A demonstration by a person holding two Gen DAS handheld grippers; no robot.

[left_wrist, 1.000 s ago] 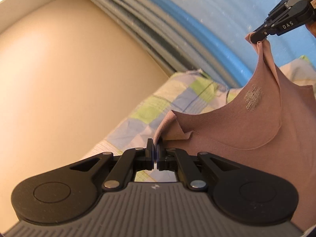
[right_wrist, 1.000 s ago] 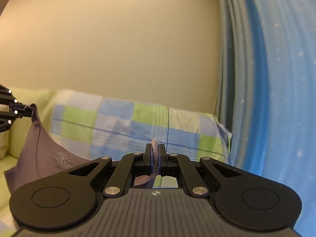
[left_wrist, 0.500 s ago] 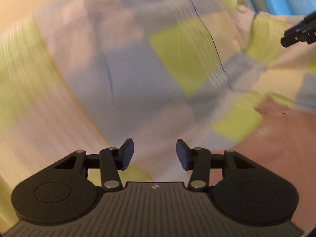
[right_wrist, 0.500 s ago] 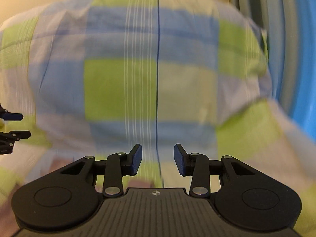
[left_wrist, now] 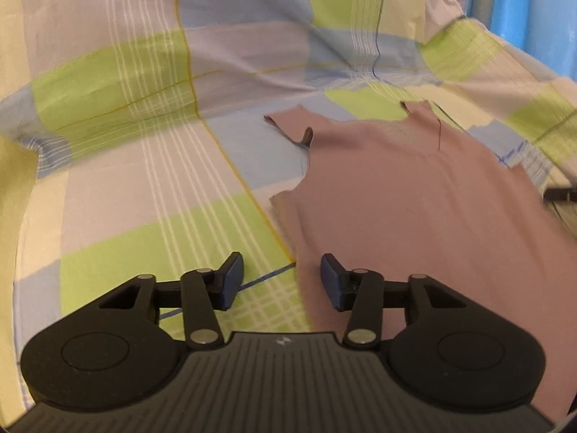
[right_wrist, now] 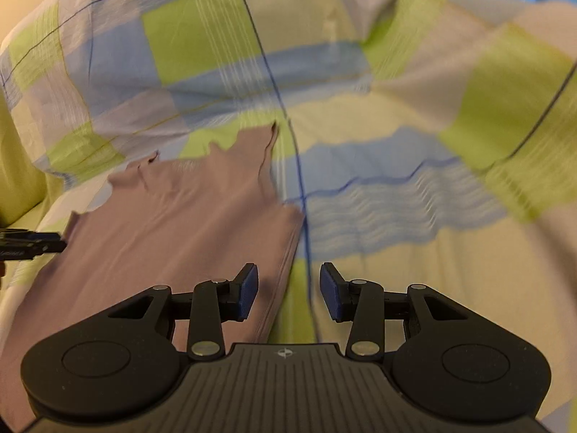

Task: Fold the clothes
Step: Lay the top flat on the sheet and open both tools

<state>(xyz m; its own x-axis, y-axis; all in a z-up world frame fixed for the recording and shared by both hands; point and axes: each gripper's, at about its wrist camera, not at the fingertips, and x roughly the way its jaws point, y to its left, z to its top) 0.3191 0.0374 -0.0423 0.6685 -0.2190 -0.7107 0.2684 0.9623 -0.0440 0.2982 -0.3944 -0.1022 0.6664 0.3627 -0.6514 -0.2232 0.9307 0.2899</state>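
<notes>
- Mauve tank top [left_wrist: 404, 195]: no longer hanging from pinched straps, now spread flat on checked bedsheet [left_wrist: 144, 166].
- Left gripper [left_wrist: 281, 281], right gripper [right_wrist: 288, 288]: unclamped, empty, flanking its side edges.
- Ready for folding, probably.

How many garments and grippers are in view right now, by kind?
Mauve tank top: 1
Grippers, both open: 2, left gripper and right gripper
Checked bedsheet: 1
Total: 4
</notes>
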